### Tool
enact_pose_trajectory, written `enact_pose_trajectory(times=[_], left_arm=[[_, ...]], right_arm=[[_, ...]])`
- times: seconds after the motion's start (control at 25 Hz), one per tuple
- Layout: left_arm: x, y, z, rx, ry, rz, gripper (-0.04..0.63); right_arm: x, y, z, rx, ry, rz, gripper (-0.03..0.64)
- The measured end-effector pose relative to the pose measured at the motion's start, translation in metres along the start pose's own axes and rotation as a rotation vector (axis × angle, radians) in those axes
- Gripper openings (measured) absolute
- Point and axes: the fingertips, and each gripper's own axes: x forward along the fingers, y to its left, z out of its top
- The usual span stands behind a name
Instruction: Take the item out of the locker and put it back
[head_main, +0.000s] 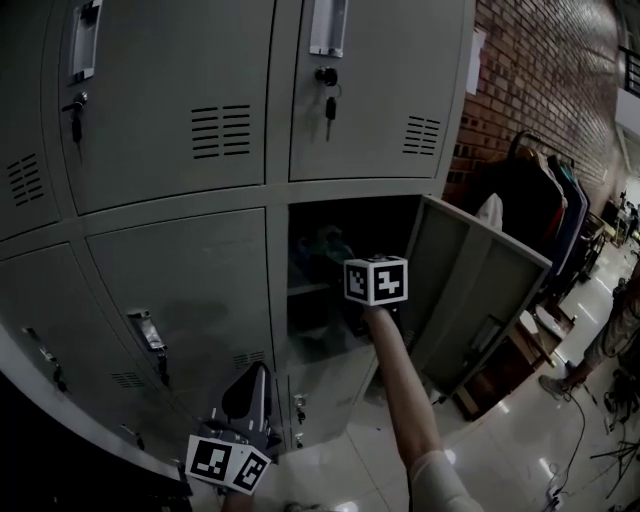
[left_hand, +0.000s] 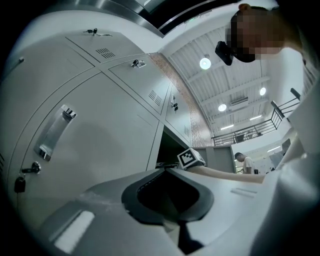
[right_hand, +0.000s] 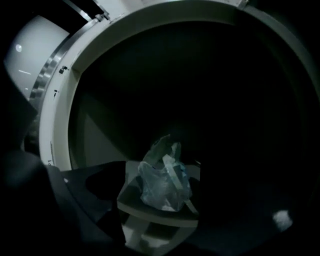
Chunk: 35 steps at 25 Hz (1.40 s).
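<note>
The thin plastic bag (right_hand: 162, 182) sits on a shelf (right_hand: 131, 199) inside the open locker (head_main: 350, 225), between the parted right tongs (right_hand: 159, 212). It looks light, soft and slippery, so I'd pinch its bunched top. The left tongs (head_main: 250, 388) hang closed and empty.

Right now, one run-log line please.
locker door open | right tool open, inside locker, aimed at plastic bag on shelf, not touching | left tool shut, empty, low outside
</note>
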Motion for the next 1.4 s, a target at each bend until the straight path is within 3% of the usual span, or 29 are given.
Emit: enact_pose_trajectory(times=[0.04, 0.08, 0.12, 0.16, 0.2, 0.56, 0.8, 1.0, 1.12, 1.2, 1.28, 1.4], left_arm=[[0.000, 0.002, 0.001, -0.005, -0.004, 0.005, 0.005], [-0.001, 0.005, 0.002, -0.009, -0.010, 0.010, 0.005], [0.000, 0.008, 0.003, -0.011, -0.014, 0.016, 0.005], [0.000, 0.010, 0.004, -0.012, -0.017, 0.022, 0.005], [0.001, 0.012, 0.004, -0.015, -0.019, 0.026, 0.005], [0.011, 0.016, 0.005, 0.006, -0.007, 0.048, 0.005], [0.023, 0.000, 0.011, 0.047, 0.001, -0.008, 0.005], [0.017, -0.013, 0.003, 0.042, 0.020, -0.027, 0.005], [0.017, -0.013, -0.008, 0.059, 0.038, -0.007, 0.005], [0.014, -0.015, -0.014, 0.061, 0.051, 0.000, 0.005], [0.009, -0.019, -0.014, 0.062, 0.041, -0.007, 0.005], [0.004, -0.021, -0.009, 0.071, 0.015, -0.012, 0.005]], right_arm=[[0.003, 0.000, -0.004, -0.017, 0.015, -0.002, 0.457], [0.005, 0.001, -0.006, -0.031, 0.022, -0.003, 0.370], [0.005, 0.001, -0.006, -0.040, 0.018, -0.005, 0.166], [0.004, 0.000, -0.004, -0.042, 0.003, -0.008, 0.093], [0.003, -0.002, -0.001, -0.036, -0.018, -0.015, 0.062], [-0.035, -0.006, 0.030, -0.031, -0.160, -0.067, 0.037], [-0.098, 0.032, 0.033, -0.040, -0.311, 0.016, 0.036], [-0.175, 0.087, 0.017, -0.057, -0.440, 0.124, 0.037], [-0.201, 0.102, -0.006, -0.117, -0.504, 0.094, 0.037], [-0.213, 0.102, -0.028, -0.083, -0.516, 0.065, 0.037], [-0.229, 0.105, -0.050, -0.007, -0.535, 0.086, 0.037], [-0.250, 0.110, -0.076, 0.026, -0.529, 0.088, 0.037]])
